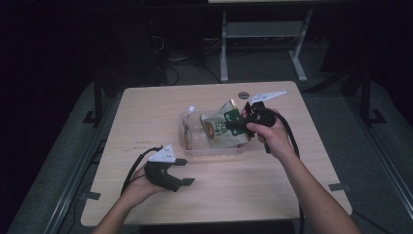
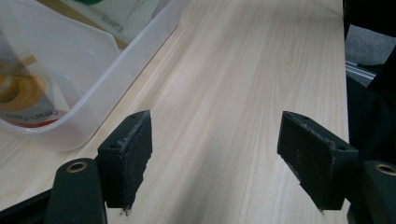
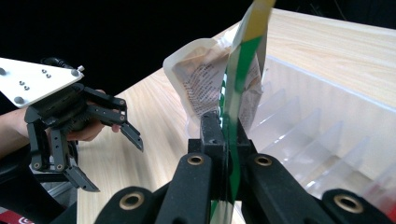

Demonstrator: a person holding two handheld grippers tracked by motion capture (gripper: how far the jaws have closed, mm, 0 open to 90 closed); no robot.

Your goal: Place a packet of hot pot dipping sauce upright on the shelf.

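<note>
Two forearms come in from the bottom edge over a pale wooden table (image 1: 160, 105) with light grain, which stands in a dark room on grey floor, with a white metal frame (image 1: 263, 44) behind it. Left gripper (image 1: 183, 171) rests low on the table with its jaws wide apart and nothing between them. Right gripper (image 1: 235, 122) has its jaws pressed together on a green and white packet (image 1: 221, 124), held just above the clear plastic bin (image 1: 214, 147) near the table's middle.
</note>
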